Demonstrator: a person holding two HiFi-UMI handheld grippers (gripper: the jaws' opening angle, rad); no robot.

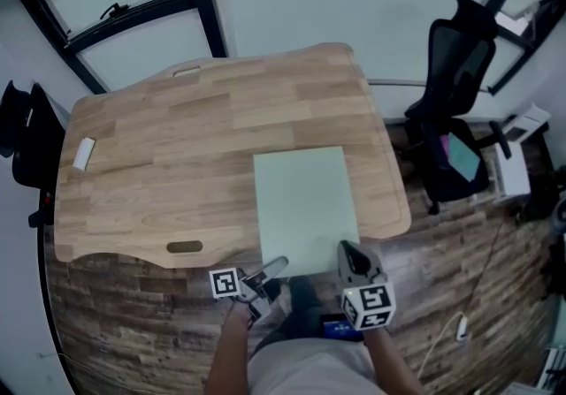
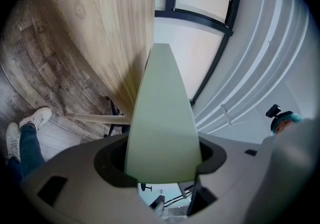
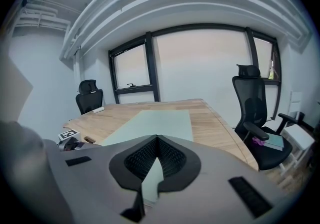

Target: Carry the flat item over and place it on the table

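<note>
Two grippers working | left gripper (image 1: 274, 267) and right gripper (image 1: 347, 253) fingers are each pinching the near edge of the pale green flat rectangular sheet (image 1: 305, 203) | sheet is hanging low over the light wooden tabletop (image 1: 159, 163), overhanging its front | risk: if released here, the overhang is likely tipping it floorward

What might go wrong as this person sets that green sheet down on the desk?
1. The left gripper and the right gripper hold the sheet only at its near corners, so it might slip out, or sag and scrape the table.
2. The sheet's near edge juts past the table's front edge. Let go here, it might tip off onto the floor.
</note>
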